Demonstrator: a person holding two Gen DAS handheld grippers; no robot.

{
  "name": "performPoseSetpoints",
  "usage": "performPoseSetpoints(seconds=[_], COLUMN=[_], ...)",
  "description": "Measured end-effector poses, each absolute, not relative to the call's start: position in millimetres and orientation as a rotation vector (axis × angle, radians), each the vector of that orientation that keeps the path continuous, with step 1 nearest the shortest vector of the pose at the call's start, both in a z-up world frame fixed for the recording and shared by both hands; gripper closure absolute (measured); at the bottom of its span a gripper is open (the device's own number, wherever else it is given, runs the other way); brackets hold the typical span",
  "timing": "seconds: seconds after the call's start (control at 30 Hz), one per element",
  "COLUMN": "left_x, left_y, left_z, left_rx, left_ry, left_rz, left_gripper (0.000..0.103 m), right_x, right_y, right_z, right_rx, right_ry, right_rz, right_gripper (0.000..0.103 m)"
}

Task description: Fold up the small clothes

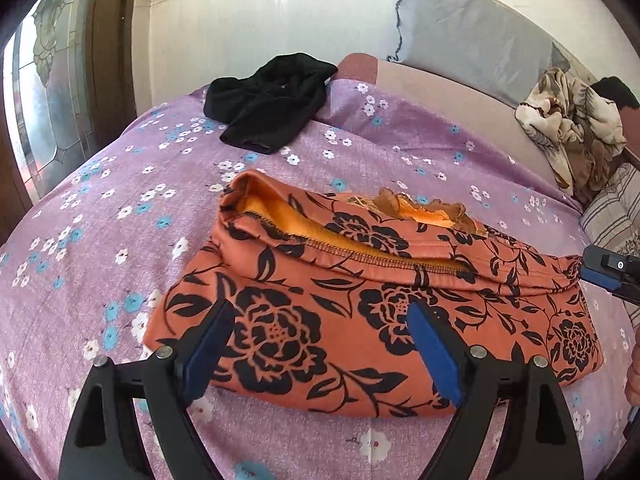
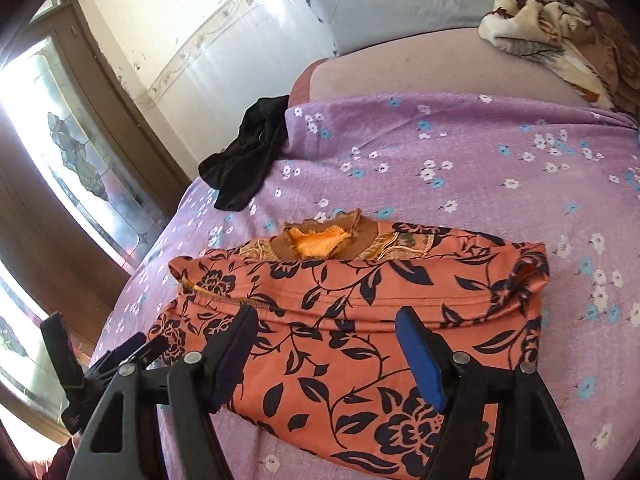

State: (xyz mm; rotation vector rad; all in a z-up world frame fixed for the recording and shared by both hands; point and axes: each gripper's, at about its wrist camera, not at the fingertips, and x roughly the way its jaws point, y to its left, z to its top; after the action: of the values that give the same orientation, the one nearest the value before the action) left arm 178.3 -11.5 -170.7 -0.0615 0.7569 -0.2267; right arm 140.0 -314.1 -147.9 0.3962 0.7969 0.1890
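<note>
The orange floral garment [image 1: 360,320] is laid folded in a thick bundle on the purple flowered bedsheet [image 1: 100,240], roughly center of the left wrist view and a bit low of center in the right wrist view [image 2: 360,320]. Left gripper [image 1: 320,344] is held over the near edge w/ jaws spread wide, nothing pinched between them; same for the right gripper [image 2: 328,344], jaws released and hovering above the fabric, tho actual contact w/ the cloth can't be judged from these angles. The right gripper's tip is also seen at 3 o'clock in the left view, just beside the garment's end. Fabric is prob fleece-lined (fuzzy orange inside shown along the stitched hem [image 1: 360,256] and at the collar [image 2: 320,240]), so it's expected to be soft, floppy, fairly light but bulky, and not slippery. Layers will likely spring open if let go. Best hold is judged to be at the two outer corners of the near folded edge, all layers pinched together, so the bundle can be doubled over w/o the inner layers sliding. A black garment [image 1: 272,104] is left crumpled at 12 o'clock, well apart, presumably not yet folded. A grey pillow [image 1: 480,32] and a patterned blanket [image 1: 572,128] are piled at 2 o'clock.
</note>
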Motion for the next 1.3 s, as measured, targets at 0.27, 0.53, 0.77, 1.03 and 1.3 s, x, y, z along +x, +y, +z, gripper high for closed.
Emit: performPoseSetpoints(seconds=[0.27, 0.53, 0.77, 1.03, 1.3], left_x=[215.4, 235.1, 221.9, 203.0, 186.2], left_y=[-39.9, -60.7, -58.8, -49.8, -47.7], left_z=[-189.2, -207.6, -183.8, -188.0, -180.5], left_rx=[0.008, 0.032, 0.004, 0.023, 0.070], left_ry=[0.823, 0.913, 0.854, 0.891, 0.877], left_rz=[-0.253, -0.190, -0.221, -0.180, -0.208], left_gripper=[0.015, 0.011, 0.011, 0.011, 0.011], right_x=[177.7, 187.9, 174.5, 140.9, 129.0], right_y=[-301.6, -325.0, -360.2, -349.5, -330.4], right_z=[-200.3, -209.7, -190.1, -164.0, -158.4], right_rx=[0.383, 0.374, 0.498, 0.528, 0.560], right_ry=[0.989, 0.949, 0.851, 0.801, 0.816], right_rz=[0.166, -0.004, -0.060, -0.006, 0.041], right_gripper=[0.029, 0.029, 0.029, 0.029, 0.029])
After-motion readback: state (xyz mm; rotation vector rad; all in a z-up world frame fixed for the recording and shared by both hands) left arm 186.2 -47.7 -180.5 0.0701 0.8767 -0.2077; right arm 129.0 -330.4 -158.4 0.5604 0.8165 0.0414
